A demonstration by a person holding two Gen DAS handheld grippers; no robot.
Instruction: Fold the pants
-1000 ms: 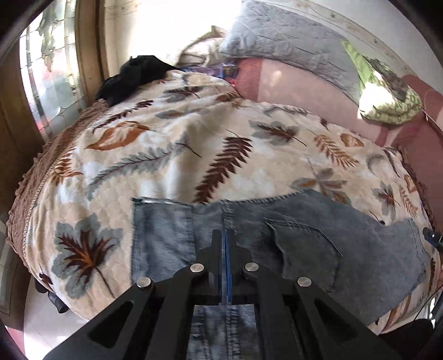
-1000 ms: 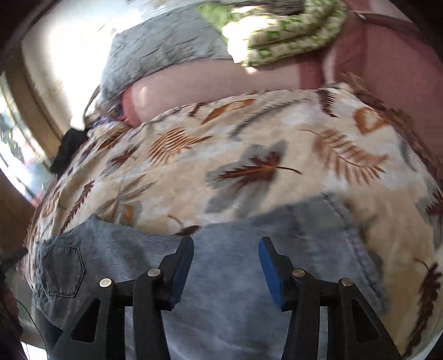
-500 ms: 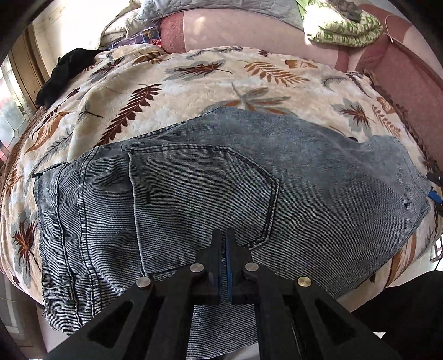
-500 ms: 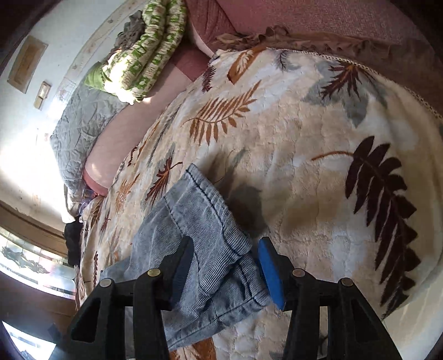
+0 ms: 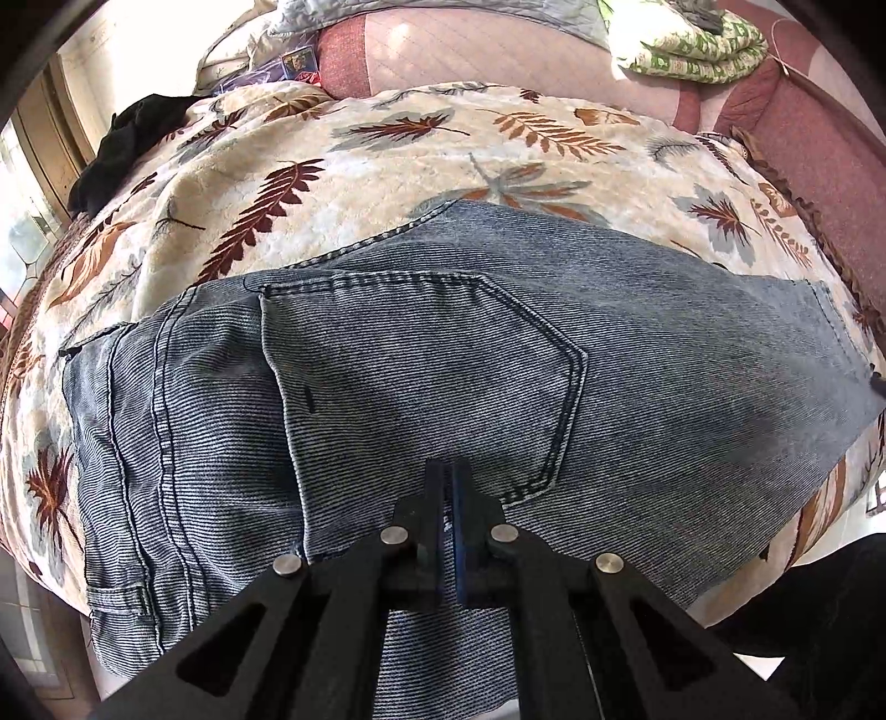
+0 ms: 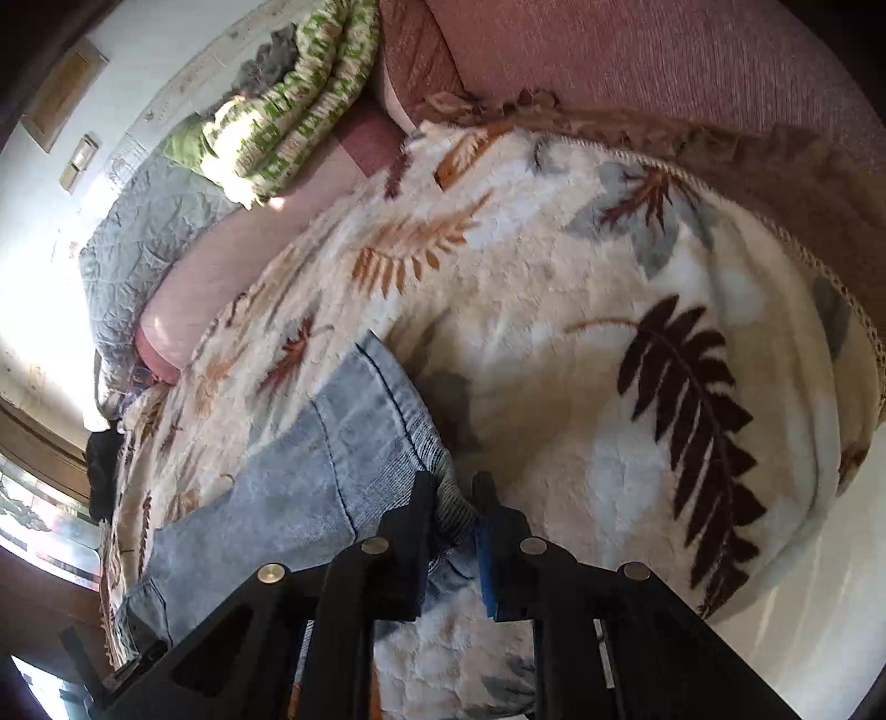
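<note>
Black fingers of the left gripper (image 5: 447, 487) are pressed together with almost no gap, just in front of the lower corner of the back pocket (image 5: 421, 382); whether a layer of cloth is caught between them I cannot tell. The right gripper (image 6: 453, 498) has its fingers nearly closed, and they pinch the hem end of one leg, where the denim bunches up between the blue pads (image 6: 485, 559).

From this I judge that the step in hand is the gripping of the two ends, before a fold. The next move probably calls for lifting the leg end with the right tool and carrying it toward the waist side, while the left one keeps the seat part in place, so the layers meet evenly.

Beyond the tools, the pants (image 5: 498, 387) are grey-blue jeans of finely ribbed denim, lying flat across the near part of the leaf-pattern blanket (image 5: 387, 166), with the waistband to the left of the left tool and the leg stretching to its right. Farther ahead lie a black garment (image 5: 127, 144) and a green-white folded quilt (image 5: 698, 50).
</note>
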